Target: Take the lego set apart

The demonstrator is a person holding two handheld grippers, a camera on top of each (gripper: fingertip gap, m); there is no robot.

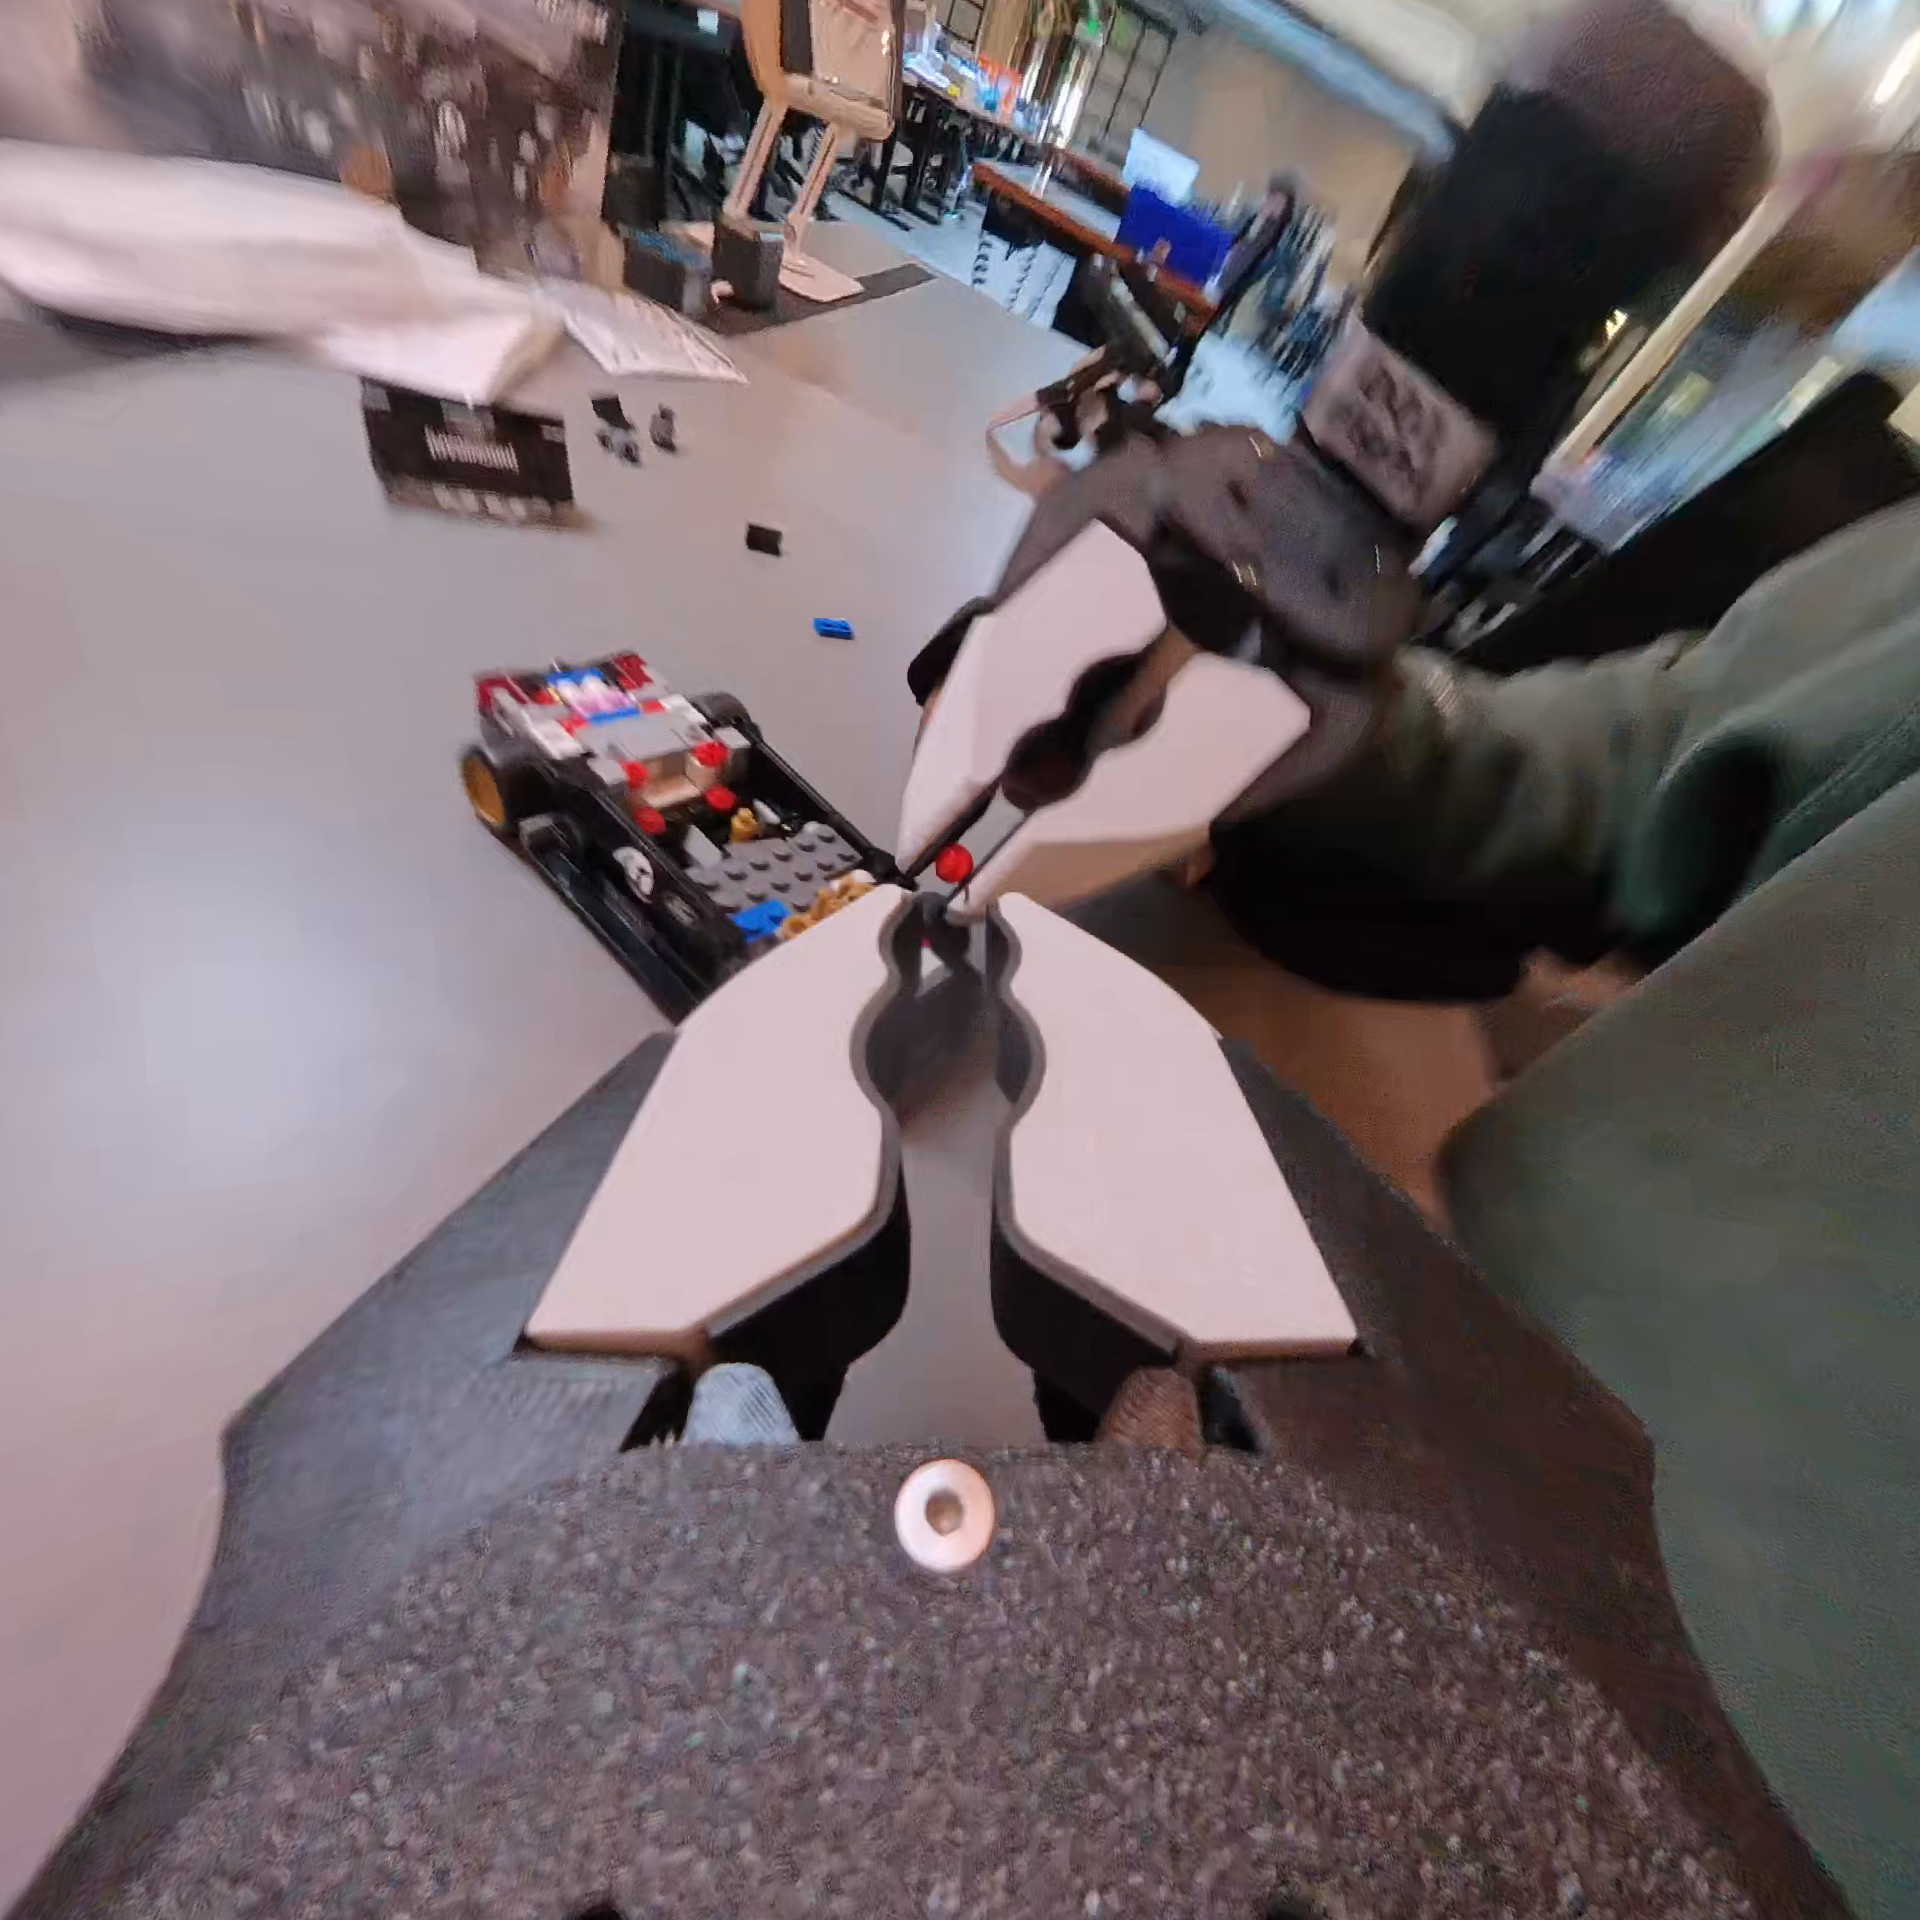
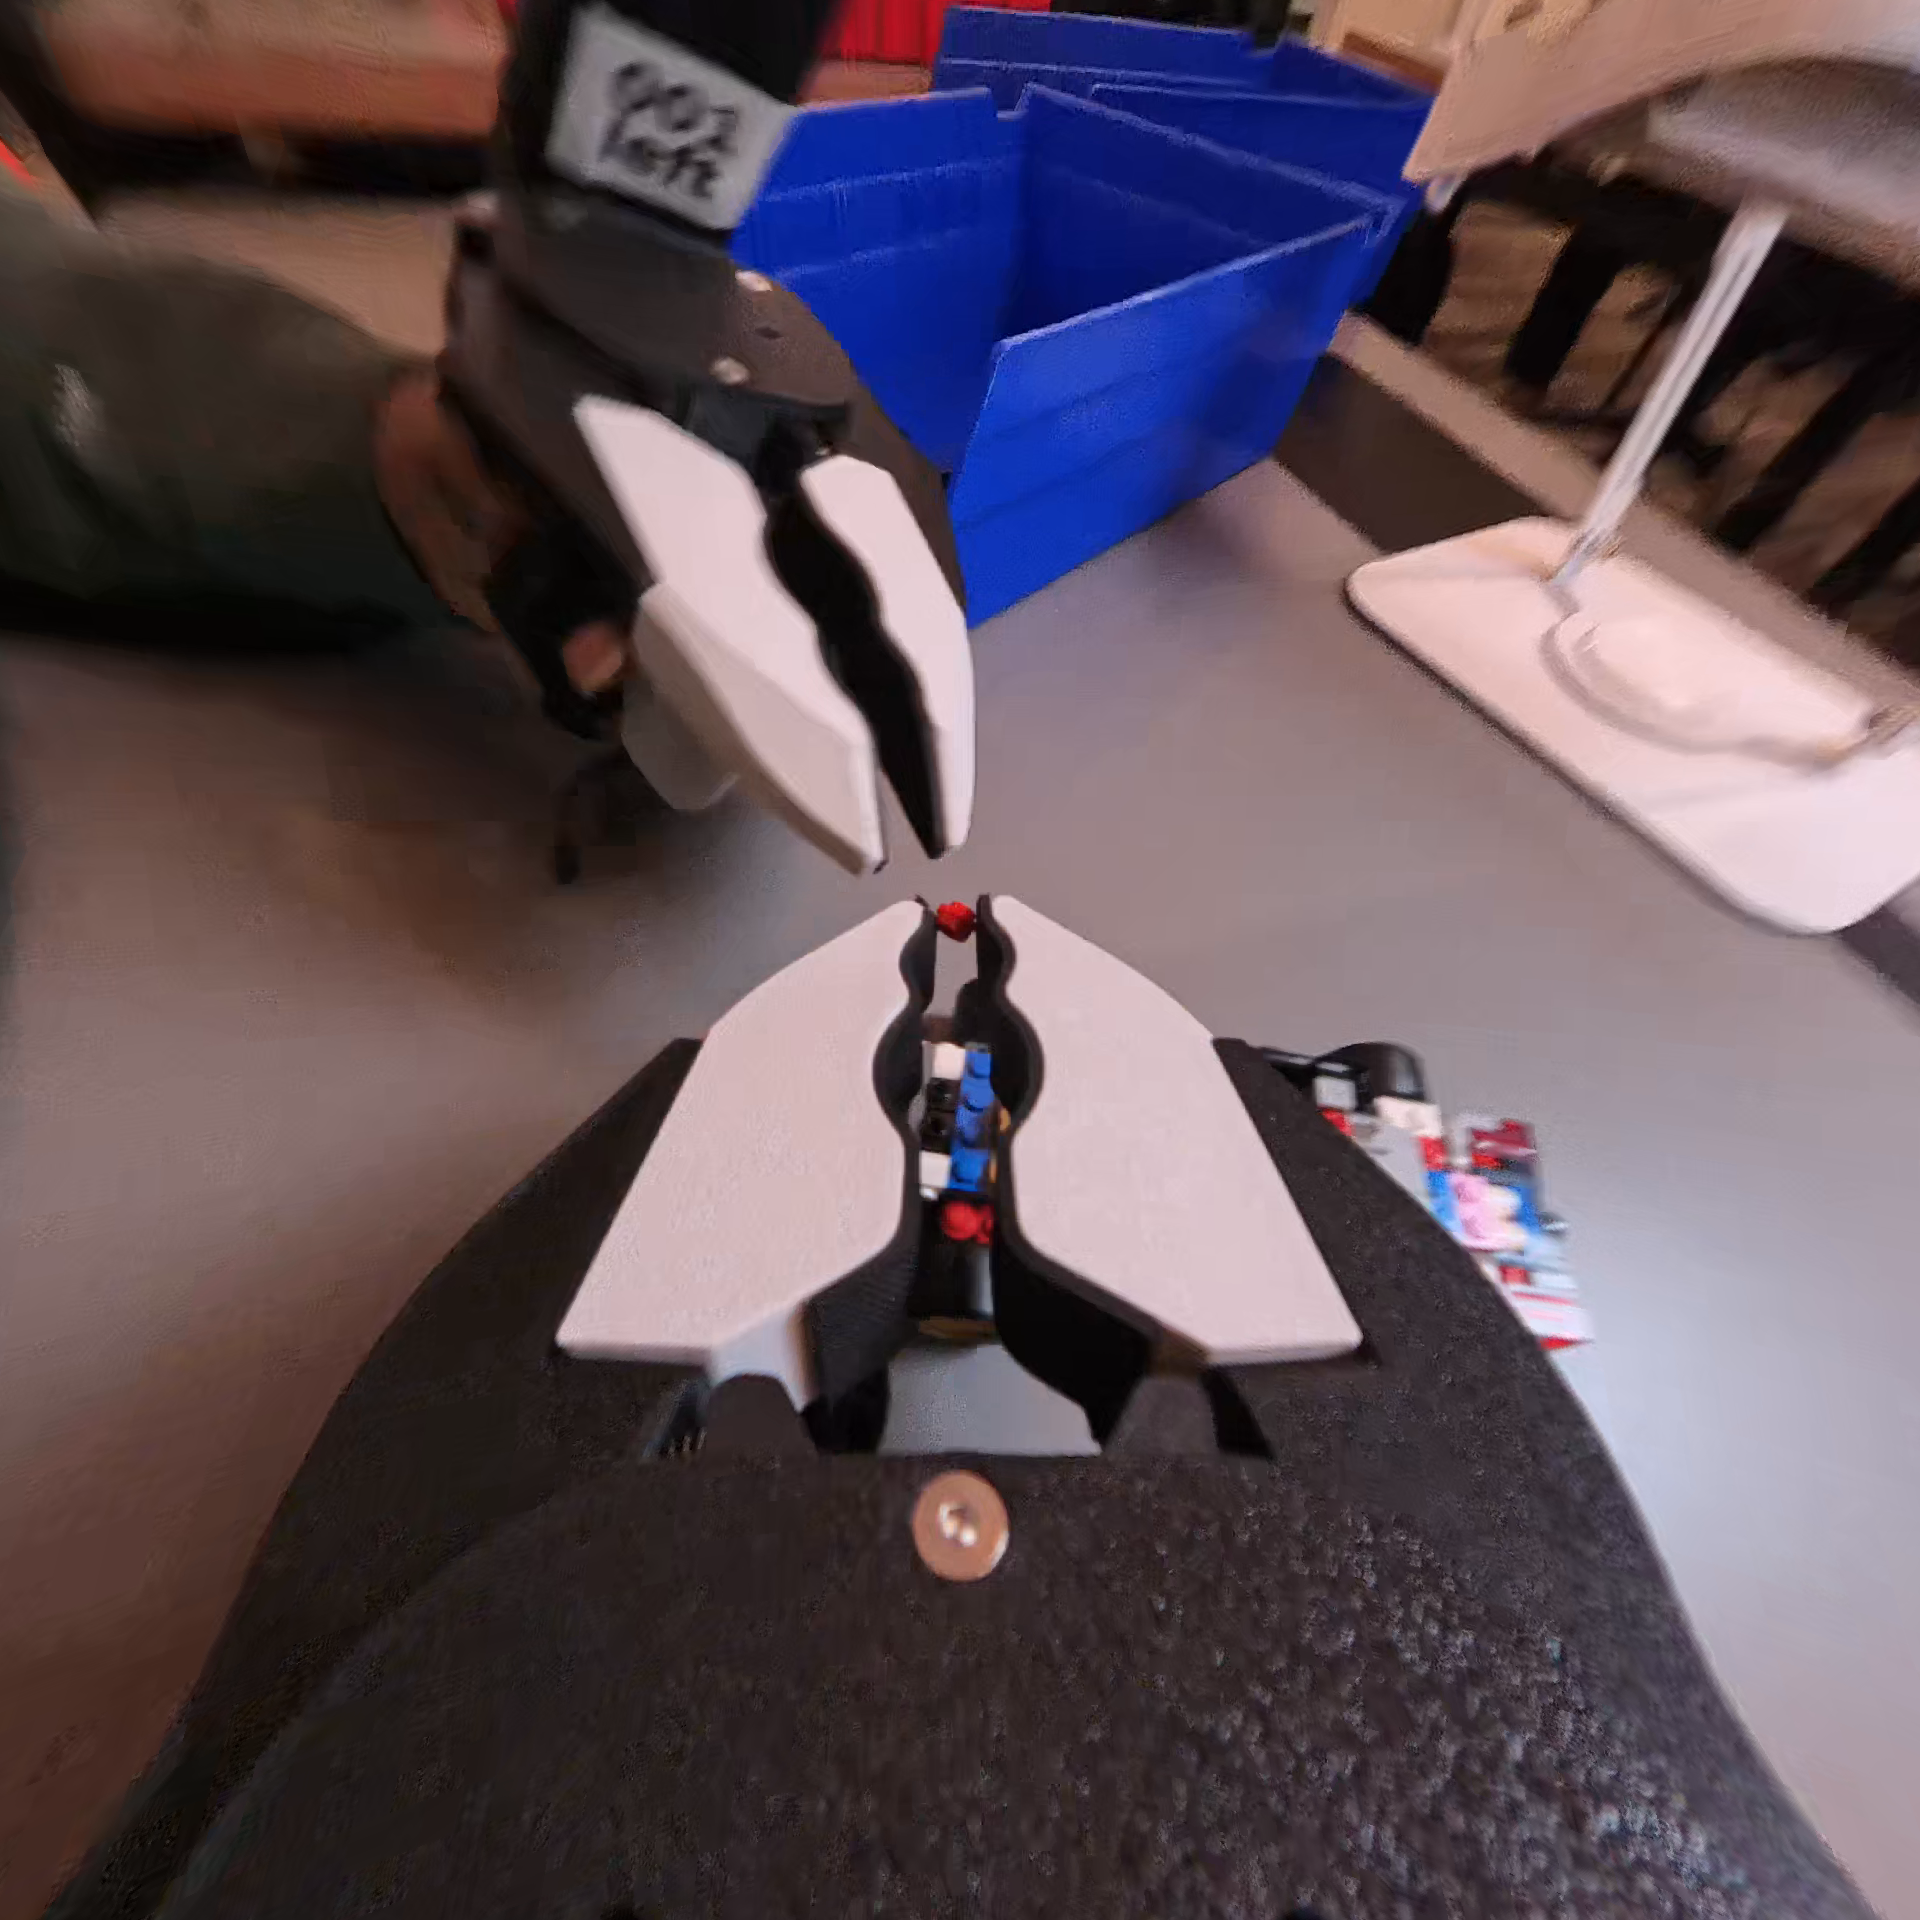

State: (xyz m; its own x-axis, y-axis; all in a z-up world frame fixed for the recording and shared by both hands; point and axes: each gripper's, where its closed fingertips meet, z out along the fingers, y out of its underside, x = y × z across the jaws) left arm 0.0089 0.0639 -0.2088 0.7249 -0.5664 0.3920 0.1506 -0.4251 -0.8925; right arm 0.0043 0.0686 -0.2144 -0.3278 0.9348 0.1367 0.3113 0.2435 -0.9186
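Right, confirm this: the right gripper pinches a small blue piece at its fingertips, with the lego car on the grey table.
Wrong colour: the small piece in the right gripper is red, as the right wrist view shows. The lego car does sit on the grey table.

Black grainy gripper (image 2: 956, 914) bodies, 2 white scalloped jaws each, green sleeves (image 1: 1558, 769).

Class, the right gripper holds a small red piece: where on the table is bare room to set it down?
The bare grey table left of the lego car is free. Between the car and the black booklet loose bricks lie scattered. Beside the right gripper, the blue bin and white stand crowd the far side.
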